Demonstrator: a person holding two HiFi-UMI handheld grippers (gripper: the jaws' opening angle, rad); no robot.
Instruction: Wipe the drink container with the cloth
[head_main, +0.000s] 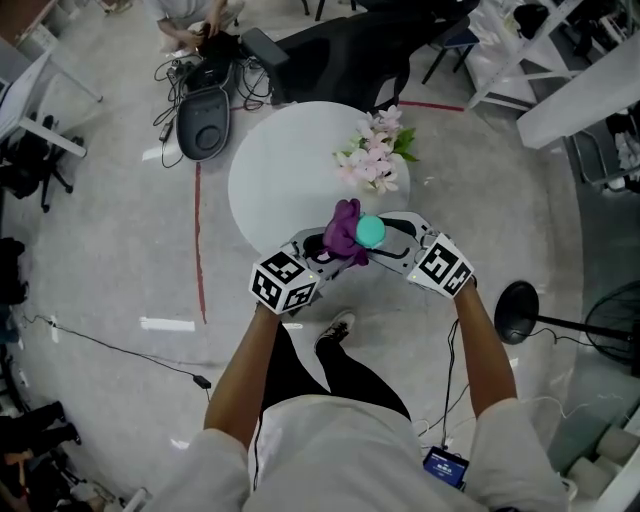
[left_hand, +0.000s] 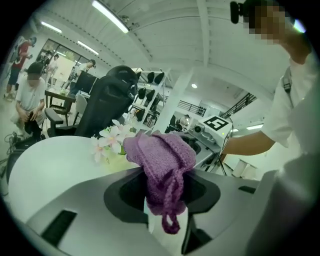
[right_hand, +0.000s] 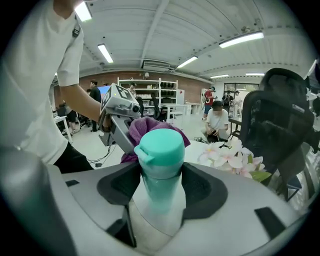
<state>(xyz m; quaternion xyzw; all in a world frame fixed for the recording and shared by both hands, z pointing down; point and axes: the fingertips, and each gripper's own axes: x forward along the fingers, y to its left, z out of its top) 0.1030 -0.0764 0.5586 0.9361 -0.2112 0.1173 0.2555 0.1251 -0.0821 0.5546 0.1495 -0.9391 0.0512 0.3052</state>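
Note:
In the head view both grippers meet over the near edge of the round white table (head_main: 280, 170). The left gripper (head_main: 325, 250) is shut on a purple knitted cloth (head_main: 345, 230), which bunches out of its jaws with a loop hanging down (left_hand: 160, 165). My right gripper (head_main: 392, 245) is shut on the drink container (head_main: 370, 232), a translucent bottle with a teal lid (right_hand: 159, 160) that stands upright between its jaws. The cloth (right_hand: 150, 125) lies against the far side of the lid. The left gripper (left_hand: 165, 220) and the right gripper (right_hand: 157, 215) face each other.
A bunch of pink and white flowers (head_main: 375, 155) stands on the table's right side. A black office chair (head_main: 350, 50) sits behind the table. Cables and a dark bag (head_main: 205, 120) lie on the floor at left, a round black stand base (head_main: 515, 312) at right.

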